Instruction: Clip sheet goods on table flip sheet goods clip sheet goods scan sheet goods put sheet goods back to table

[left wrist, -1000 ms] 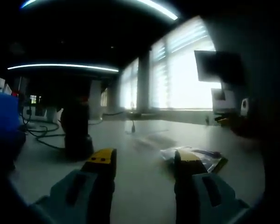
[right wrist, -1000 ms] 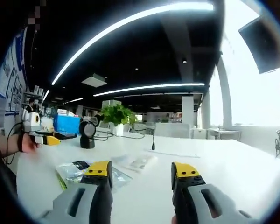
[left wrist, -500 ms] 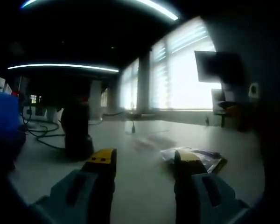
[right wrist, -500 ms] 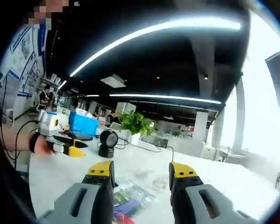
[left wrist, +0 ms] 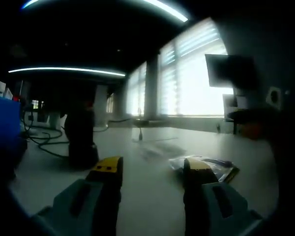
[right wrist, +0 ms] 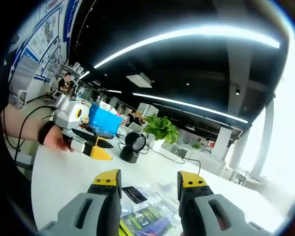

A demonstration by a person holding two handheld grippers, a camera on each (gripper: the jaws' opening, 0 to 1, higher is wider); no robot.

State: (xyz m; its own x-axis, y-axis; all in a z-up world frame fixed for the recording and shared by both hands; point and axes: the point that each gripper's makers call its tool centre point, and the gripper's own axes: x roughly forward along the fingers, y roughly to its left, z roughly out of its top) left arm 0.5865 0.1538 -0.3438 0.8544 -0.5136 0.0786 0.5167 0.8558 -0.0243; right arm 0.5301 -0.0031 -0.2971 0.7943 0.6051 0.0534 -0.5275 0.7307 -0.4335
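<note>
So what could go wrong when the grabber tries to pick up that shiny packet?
The right gripper hangs open over the flat sheet packet on the white table, so its fingers might slide off the thin, glossy plastic or scrape the tabletop. A second clear packet lies close by, so both might get pinched together. The black scanner stands nearby with a cable, which a wide swing could knock or snag.

Left gripper [left wrist: 150,169] sits level, low and steady, its yellow-tipped jaws parted with clear space between them, nothing pinched. Right gripper [right wrist: 150,179] tilts upward, its jaws spread apart too, gripping nothing. In the right gripper view the other gripper shows at left, held by the person's hand [right wrist: 56,140], wrist strapped, a cable trailing from it, yellow tips pointing right.
</note>
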